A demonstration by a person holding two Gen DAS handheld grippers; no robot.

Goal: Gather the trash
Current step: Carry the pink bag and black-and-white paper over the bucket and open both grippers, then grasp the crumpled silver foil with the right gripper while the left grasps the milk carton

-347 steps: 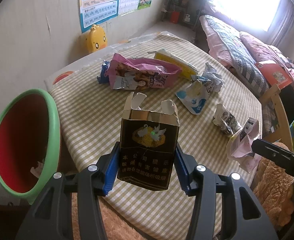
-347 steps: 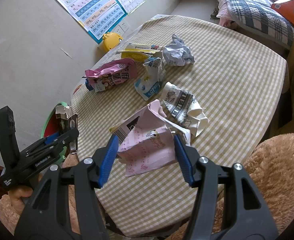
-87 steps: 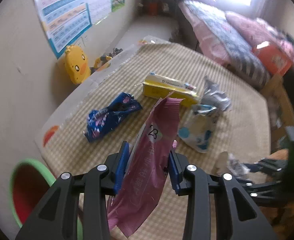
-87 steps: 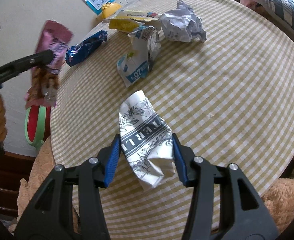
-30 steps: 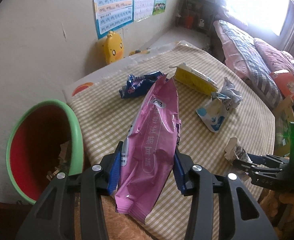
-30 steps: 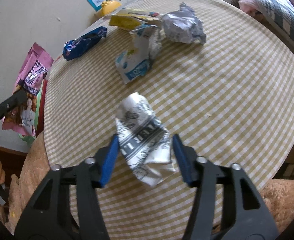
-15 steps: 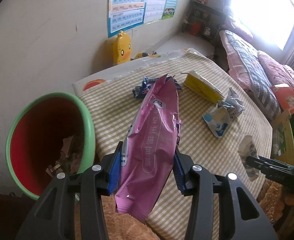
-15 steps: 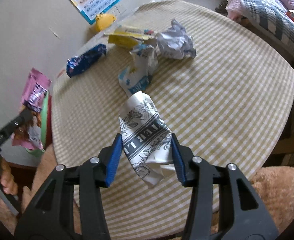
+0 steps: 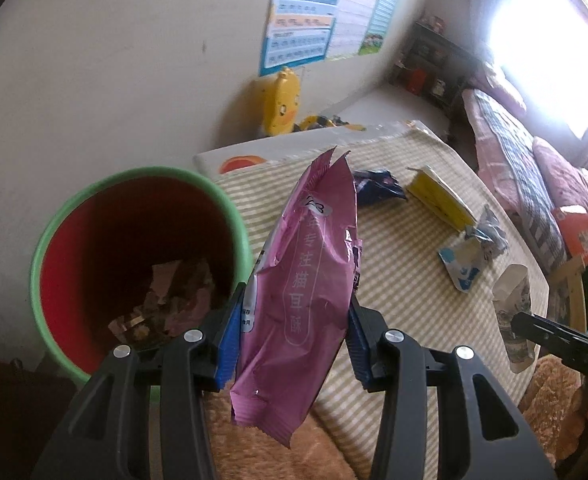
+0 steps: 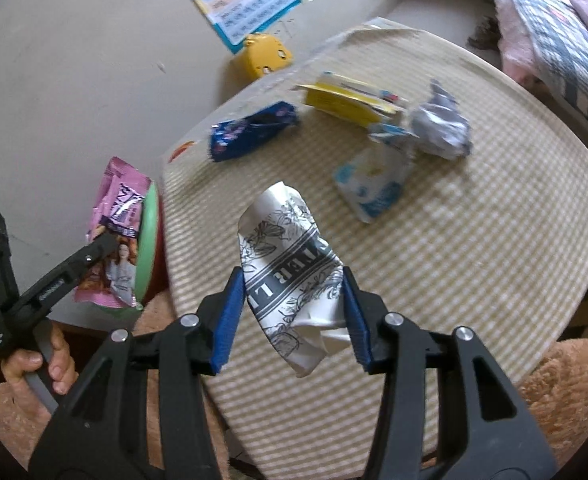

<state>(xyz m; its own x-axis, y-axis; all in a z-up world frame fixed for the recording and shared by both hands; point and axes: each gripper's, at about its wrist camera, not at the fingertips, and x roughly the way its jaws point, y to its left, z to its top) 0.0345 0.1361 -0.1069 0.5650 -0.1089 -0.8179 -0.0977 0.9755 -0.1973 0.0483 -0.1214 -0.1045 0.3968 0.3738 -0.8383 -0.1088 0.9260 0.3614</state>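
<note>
Trash is partly collected already: the green-rimmed red plastic bin (image 9: 137, 264) has scraps lying in its bottom. Left claw (image 9: 294, 332) is clamped on a pink crinkly snack bag (image 9: 306, 280), hanging beside the bin's rim but not over the opening yet. Right claw (image 10: 289, 316) grips a crumpled white paper wrapper with black print (image 10: 289, 264), held clear above the checked-cloth bench (image 10: 494, 260). Still lying there: a blue foil wrapper (image 10: 253, 130), a flat yellow carton (image 10: 346, 102), a blue-and-white pouch (image 10: 374, 184) and a grey crumpled wad (image 10: 442, 128). Compared with half a second back, the bin looms bigger and closer to the pink bag, and the white wrapper sits higher off the cloth.
</note>
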